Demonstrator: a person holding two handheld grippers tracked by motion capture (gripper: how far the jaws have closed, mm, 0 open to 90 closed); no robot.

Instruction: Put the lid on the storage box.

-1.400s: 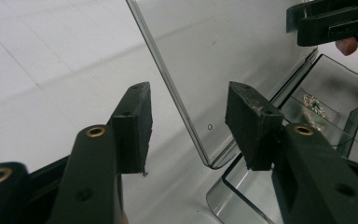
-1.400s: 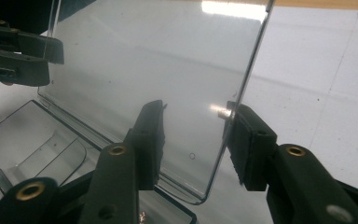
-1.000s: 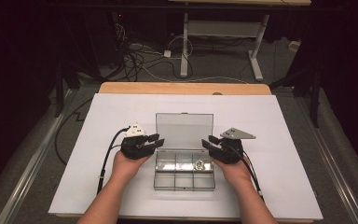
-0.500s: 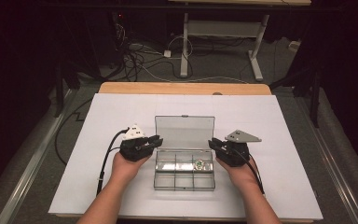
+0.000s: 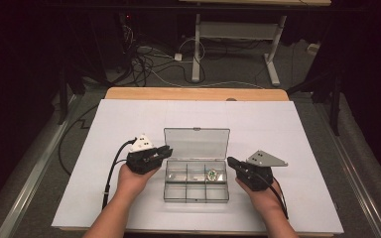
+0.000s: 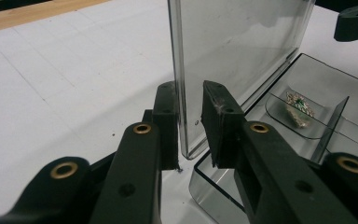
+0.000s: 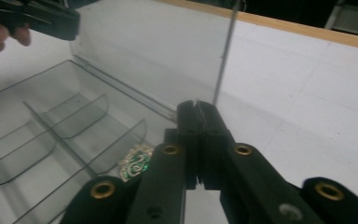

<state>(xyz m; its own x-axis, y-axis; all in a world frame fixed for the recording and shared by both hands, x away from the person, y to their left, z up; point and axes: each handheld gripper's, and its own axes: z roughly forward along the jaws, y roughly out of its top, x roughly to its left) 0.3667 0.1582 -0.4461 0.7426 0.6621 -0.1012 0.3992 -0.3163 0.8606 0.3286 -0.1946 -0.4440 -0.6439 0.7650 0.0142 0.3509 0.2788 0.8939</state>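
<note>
From the high view, a clear plastic box [image 5: 196, 176] sits in the middle of the white worktop [image 5: 129, 119], its lid [image 5: 196, 144] standing upright at the far edge, so the opening looks done; a small green-and-gold badge [image 5: 211, 174] lies in the middle compartment of the back row. The left claw [image 5: 164, 151] is at the lid's left edge, and the right claw [image 5: 231, 161] sits just right of the box, apart from it. In the left gripper view, the left claw [image 6: 189, 126] straddles the lid's [image 6: 242, 46] lower corner: the left pad lies against the plastic while a gap shows at the right pad, so the jaws, which have just been closing, are narrow but not yet clamping. In the right gripper view, the right claw [image 7: 197, 140] has just closed with nothing between its jaws, pads pressed together, above the box's near wall beside the badge [image 7: 137, 163]. What seems left is either taking the badge out or shutting the lid.
</note>
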